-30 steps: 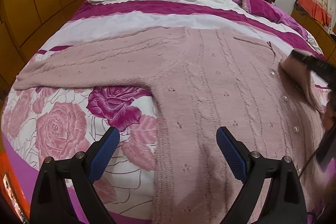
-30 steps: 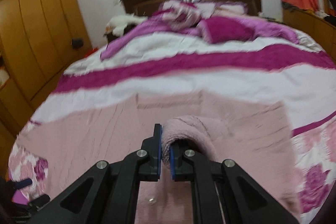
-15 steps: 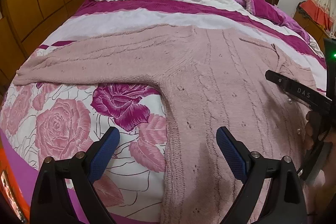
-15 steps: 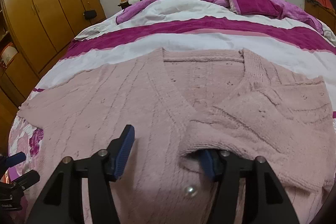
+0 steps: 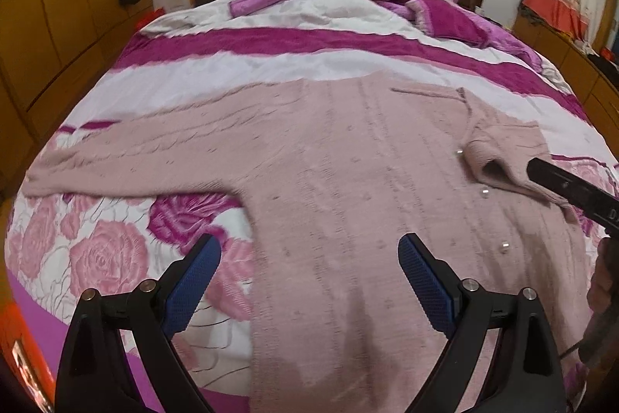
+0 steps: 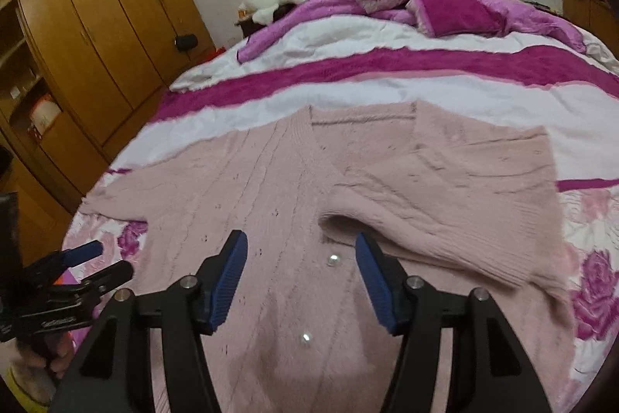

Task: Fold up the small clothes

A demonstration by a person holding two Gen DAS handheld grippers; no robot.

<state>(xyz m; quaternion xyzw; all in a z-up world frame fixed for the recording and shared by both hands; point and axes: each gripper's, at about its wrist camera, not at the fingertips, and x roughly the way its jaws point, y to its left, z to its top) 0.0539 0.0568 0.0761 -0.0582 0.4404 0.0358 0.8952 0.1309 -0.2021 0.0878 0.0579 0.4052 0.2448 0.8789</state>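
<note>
Pink cardigan (image 5: 348, 180): flat on the bed (image 5: 271, 64), under both my tongs. Left tongs (image 5: 309, 258): wide open, empty. Right tongs (image 6: 301, 258): parted, empty; folded sleeve (image 6: 425, 204) just beyond them.

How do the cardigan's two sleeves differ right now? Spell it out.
The left sleeve lies stretched straight out across the bedspread; the right sleeve is folded in over the cardigan's front. The left sleeve's cuff points away from the body; the right sleeve's open cuff lies by the buttons. Both are the same pink cable knit, and no claw holds either.
</note>
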